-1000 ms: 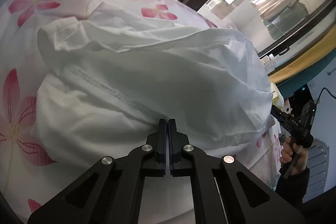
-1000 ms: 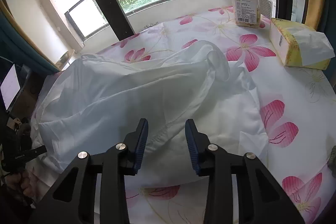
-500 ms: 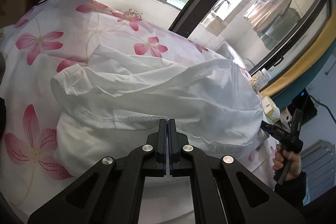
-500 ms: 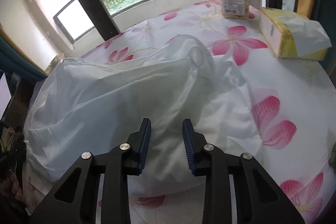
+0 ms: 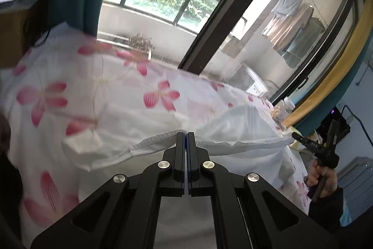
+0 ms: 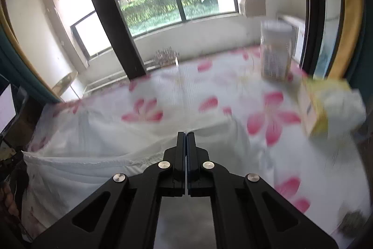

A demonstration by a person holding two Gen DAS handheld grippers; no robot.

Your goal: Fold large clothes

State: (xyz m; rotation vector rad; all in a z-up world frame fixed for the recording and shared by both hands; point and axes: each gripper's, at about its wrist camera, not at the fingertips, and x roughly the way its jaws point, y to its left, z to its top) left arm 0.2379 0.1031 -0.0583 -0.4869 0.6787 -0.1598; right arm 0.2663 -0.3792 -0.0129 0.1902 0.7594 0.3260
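The white garment (image 5: 233,125) you're lifting off the flowered table (image 5: 116,95) is thin, light and floppy, so keep hold along its stitched hem, where your left gripper (image 5: 186,135) and right gripper (image 6: 186,135) each have fingers clamped on it.

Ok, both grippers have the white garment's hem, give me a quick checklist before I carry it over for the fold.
1. left gripper shut on the white garment hem: ok.
2. right gripper, jaws just closed, shut on the hem: ok.
3. Hem between the grips taut: not ok, it sags.
4. Jar and tissue box clear of the garment: ok.
5. Lower layers hanging untwisted: cannot tell.
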